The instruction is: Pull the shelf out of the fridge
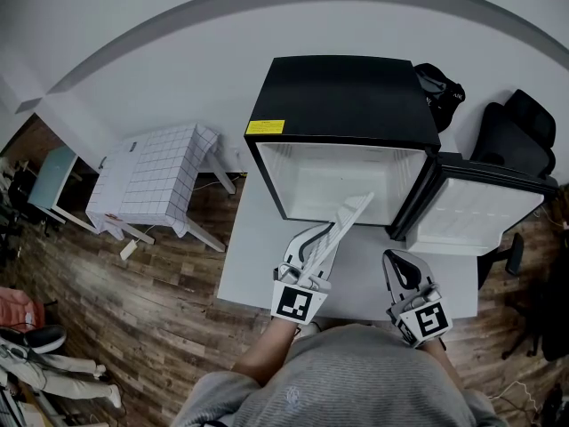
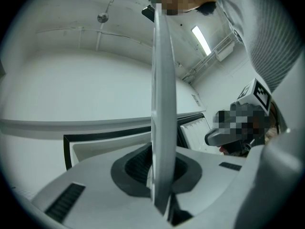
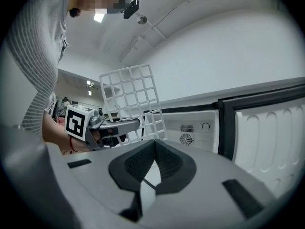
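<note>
The white grid shelf [image 1: 344, 223] is outside the black mini fridge [image 1: 342, 96], tilted over the white table [image 1: 253, 269] in front of the open compartment. My left gripper [image 1: 316, 245] is shut on the shelf's near edge. In the left gripper view the shelf [image 2: 159, 99] runs edge-on straight up from between the pads of that gripper [image 2: 159, 171]. My right gripper [image 1: 397, 261] hovers to the right of the shelf, shut and empty. In the right gripper view its tips [image 3: 153, 157] meet, and the shelf [image 3: 131, 97] shows at the left.
The fridge door [image 1: 476, 212] stands swung open to the right. A small table under a checked cloth [image 1: 147, 181] stands to the left on the wooden floor. A black office chair [image 1: 520, 127] and a dark bag [image 1: 437, 87] are at the back right.
</note>
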Demonstrator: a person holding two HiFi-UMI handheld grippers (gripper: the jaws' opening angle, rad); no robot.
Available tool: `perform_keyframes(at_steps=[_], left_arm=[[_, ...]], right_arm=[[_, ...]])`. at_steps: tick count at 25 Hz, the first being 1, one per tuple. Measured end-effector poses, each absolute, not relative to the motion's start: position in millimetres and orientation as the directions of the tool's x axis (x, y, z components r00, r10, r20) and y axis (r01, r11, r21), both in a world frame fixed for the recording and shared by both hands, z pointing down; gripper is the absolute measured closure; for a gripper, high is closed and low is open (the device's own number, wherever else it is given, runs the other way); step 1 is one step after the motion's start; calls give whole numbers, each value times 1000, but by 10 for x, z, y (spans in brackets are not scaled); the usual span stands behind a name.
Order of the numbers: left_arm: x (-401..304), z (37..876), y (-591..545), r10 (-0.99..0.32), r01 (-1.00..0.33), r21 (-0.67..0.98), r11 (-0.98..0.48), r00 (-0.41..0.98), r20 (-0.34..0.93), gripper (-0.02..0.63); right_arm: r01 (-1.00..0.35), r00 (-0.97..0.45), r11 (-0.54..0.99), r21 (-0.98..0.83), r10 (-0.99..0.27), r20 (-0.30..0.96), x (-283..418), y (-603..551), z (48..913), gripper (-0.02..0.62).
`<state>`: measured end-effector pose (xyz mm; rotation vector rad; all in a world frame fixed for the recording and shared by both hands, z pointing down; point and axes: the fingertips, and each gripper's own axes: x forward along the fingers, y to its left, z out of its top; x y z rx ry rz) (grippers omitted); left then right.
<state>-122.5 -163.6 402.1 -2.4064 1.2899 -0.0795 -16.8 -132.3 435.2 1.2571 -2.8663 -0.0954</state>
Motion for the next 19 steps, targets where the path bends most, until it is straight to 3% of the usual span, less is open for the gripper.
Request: perform_keyframes(at_steps=[19], left_arm=[[-1188,4015,-1686,-807,-782,-382,-492,575,-138,571]], right_arm=[[-733,-680,678,59,-733,-26,-152,-1390,4326,583]])
